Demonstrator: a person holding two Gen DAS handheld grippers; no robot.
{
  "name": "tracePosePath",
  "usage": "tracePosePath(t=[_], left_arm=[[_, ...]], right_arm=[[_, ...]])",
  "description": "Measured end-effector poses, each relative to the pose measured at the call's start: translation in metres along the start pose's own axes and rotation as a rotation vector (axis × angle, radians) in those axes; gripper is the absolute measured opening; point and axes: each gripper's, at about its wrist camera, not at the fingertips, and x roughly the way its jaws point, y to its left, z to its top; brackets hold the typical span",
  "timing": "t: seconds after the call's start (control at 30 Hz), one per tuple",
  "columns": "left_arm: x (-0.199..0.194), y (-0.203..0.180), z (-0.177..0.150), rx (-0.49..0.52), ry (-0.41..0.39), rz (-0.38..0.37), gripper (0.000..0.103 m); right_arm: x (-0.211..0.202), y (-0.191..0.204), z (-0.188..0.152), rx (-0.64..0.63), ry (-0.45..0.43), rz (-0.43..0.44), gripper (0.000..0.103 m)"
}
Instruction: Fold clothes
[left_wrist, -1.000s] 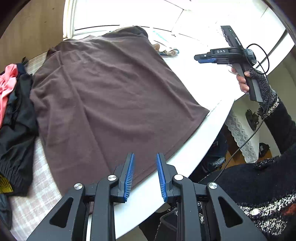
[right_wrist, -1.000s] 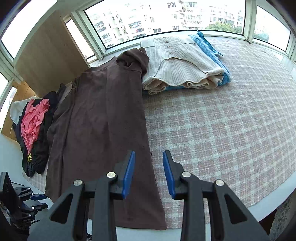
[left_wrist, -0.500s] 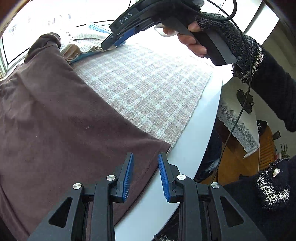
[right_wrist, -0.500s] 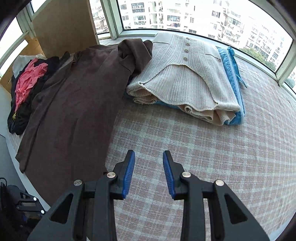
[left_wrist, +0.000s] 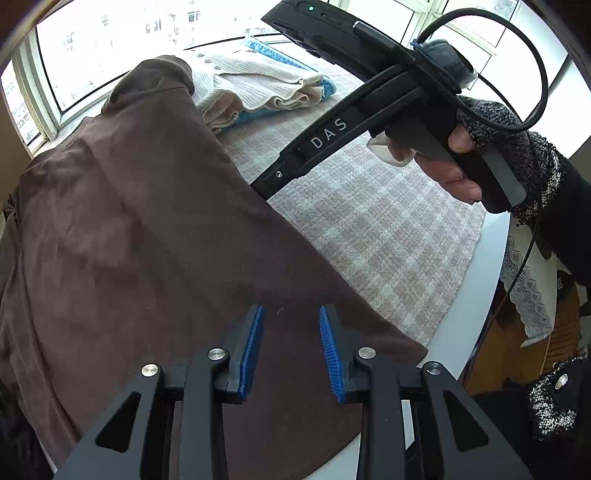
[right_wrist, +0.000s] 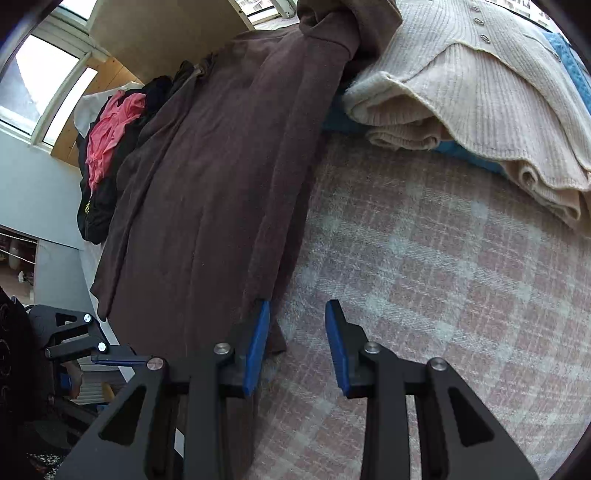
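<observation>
Our left tool (left_wrist: 290, 347) hangs over the near hem of the long brown knit garment (left_wrist: 140, 229), jaws opening, nothing between them. Our right tool (right_wrist: 297, 341) stands apart, empty, at its right edge on the plaid-covered worktop (right_wrist: 443, 277). We should pinch both layers squarely.

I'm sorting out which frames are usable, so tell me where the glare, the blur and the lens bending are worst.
Left wrist view: the windows blow out to white, the table edge bows into a curve, and the brown garment is soft. Right wrist view: even light, with glare only in the window; the folded cream sweater is sharp; black vignette at the corners.
</observation>
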Motion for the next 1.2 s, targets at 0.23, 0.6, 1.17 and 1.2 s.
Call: tracePosePath(t=[0.23,0.6,1.17,1.2], left_arm=[[0.004,-0.011,-0.023,-0.042,0.031,-0.142,0.032],[0.038,-0.019,-0.006,-0.120,0.026,-0.035,0.026],[0.031,-0.007,-0.015,-0.121,0.017,-0.043,0.019],[0.030,-0.007,-0.015,-0.120,0.016,-0.043,0.019]], right_arm=[[0.002,0.009,-0.027,0.025,0.048,0.023,0.031],[0.012,0.048,-0.034,-0.099,0.017,-0.055,0.031],[0.024,0.037,-0.030,-0.200,-0.020,-0.030,0.010],[0.022,0.037,-0.030,-0.199,-0.017,-0.028,0.009]])
